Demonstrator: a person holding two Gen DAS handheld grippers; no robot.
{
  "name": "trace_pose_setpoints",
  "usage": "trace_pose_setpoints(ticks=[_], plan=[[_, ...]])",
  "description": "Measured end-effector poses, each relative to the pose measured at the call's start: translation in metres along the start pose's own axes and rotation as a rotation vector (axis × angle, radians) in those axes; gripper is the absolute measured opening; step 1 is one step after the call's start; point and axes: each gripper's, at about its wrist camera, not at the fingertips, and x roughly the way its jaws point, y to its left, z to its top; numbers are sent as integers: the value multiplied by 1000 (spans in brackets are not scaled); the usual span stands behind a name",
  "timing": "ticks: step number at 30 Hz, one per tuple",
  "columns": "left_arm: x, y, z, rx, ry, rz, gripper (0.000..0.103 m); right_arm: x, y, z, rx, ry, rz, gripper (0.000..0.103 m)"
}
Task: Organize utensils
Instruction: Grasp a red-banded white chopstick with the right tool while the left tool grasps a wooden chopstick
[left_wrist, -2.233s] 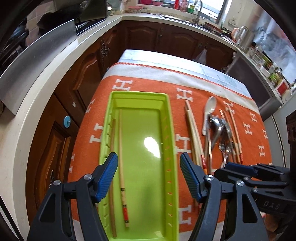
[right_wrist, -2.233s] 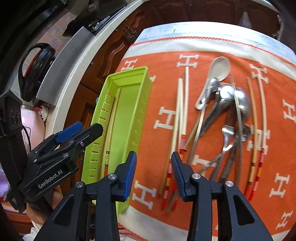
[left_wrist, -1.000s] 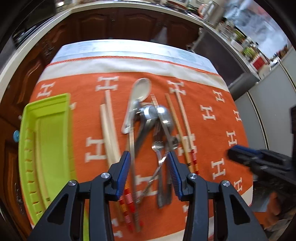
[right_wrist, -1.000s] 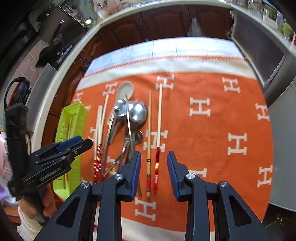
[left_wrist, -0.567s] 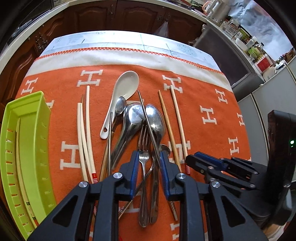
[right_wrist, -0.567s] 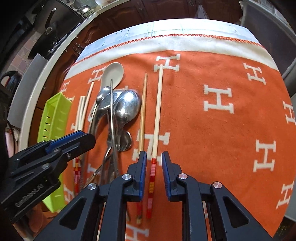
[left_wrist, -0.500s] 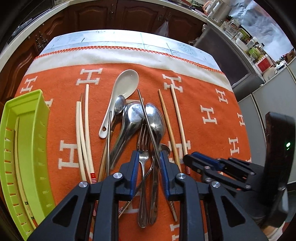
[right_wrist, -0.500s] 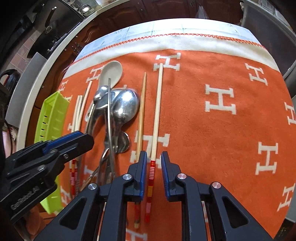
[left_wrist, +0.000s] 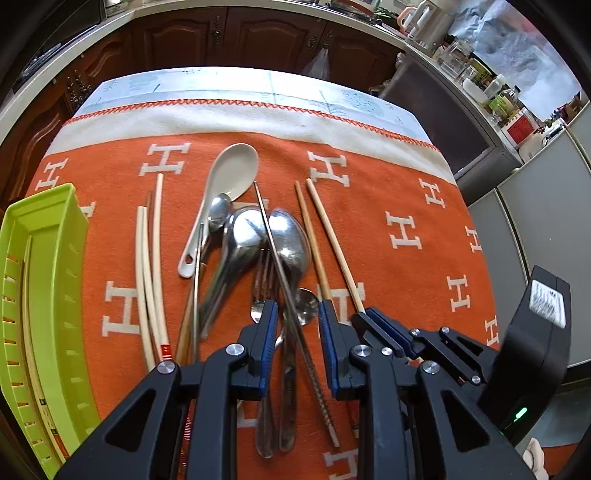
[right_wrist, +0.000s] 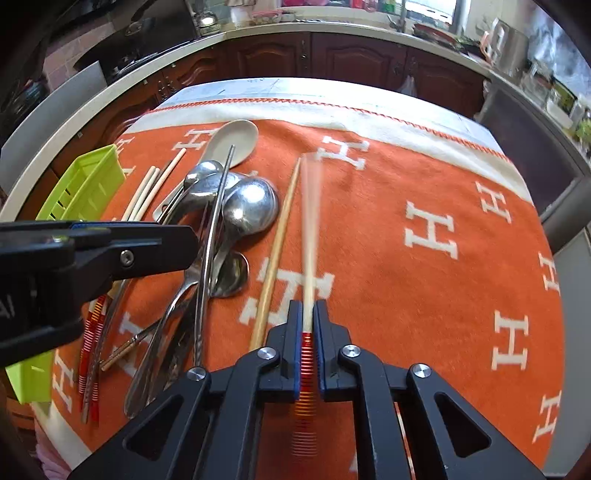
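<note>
1. Right wrist view: the right tongs (right_wrist: 307, 334) are clamping the red-banded end of a chopstick (right_wrist: 309, 236), which is blurring slightly.
2. That chopstick is running straight away from the tongs along their pointing line; its partner chopstick (right_wrist: 275, 251) is lying just beside it to the left on the orange cloth (right_wrist: 424, 295).
3. The left tongs (left_wrist: 295, 332) are standing partly open, straddling a metal chopstick (left_wrist: 280, 258) and cutlery handles in the spoon pile (left_wrist: 258, 236); whether the pads are pressing anything is unclear.
4. The green tray (left_wrist: 55, 280) is sitting at the cloth's left edge, nearer the left hand, lengthways parallel to the gripped chopstick.
</note>
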Motion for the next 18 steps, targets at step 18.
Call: trace_pose_setpoints(ticks=[18], plan=[[44, -46, -17, -22, 106, -5, 15, -53, -105, -42, 459, -9, 230, 5]])
